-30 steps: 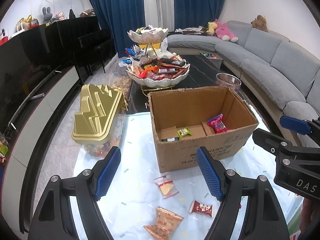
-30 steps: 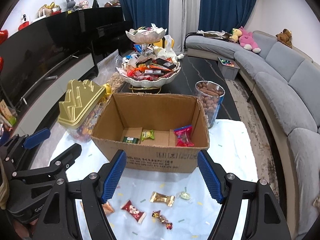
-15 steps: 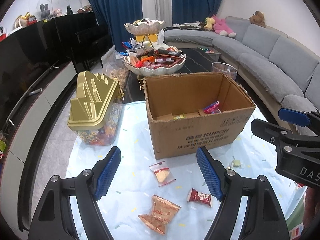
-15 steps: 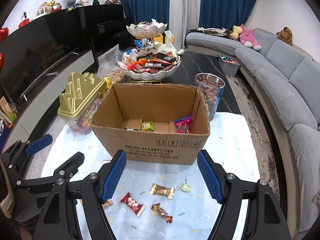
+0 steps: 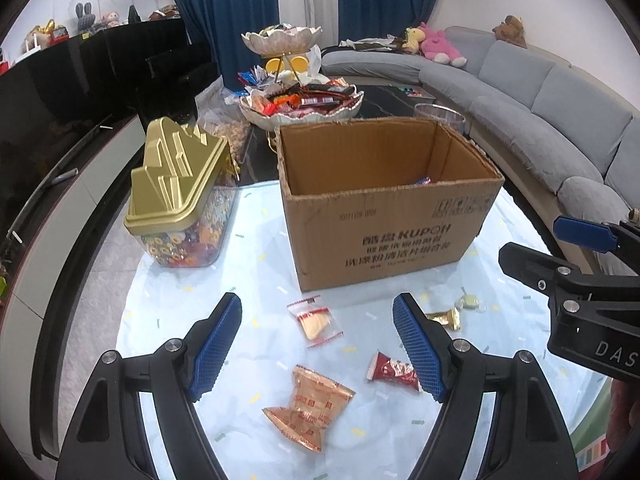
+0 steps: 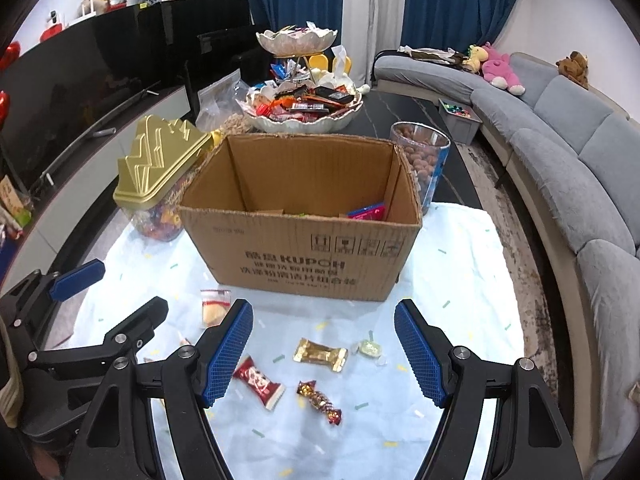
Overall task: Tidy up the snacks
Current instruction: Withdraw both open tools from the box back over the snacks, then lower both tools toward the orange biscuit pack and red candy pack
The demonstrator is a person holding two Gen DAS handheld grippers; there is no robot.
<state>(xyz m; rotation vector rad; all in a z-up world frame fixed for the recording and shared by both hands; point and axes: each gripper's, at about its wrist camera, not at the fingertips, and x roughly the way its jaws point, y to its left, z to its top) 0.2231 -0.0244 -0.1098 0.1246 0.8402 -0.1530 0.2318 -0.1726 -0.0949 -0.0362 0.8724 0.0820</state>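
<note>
Both grippers are wide open w/ nothing held. Left gripper (image 5: 318, 344) hangs over the clear sachet (image 5: 316, 321) and orange snack packets (image 5: 310, 406), the sachet just ahead btwn its fingers. Right gripper (image 6: 324, 350) frames the gold candy (image 6: 320, 355) (long axis across the gap). The cardboard box (image 6: 304, 256) sits beyond, on the same surface (image 6: 460, 280).

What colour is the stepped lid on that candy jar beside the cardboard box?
Shiny gold. The lid shows best in the left wrist view.
</note>
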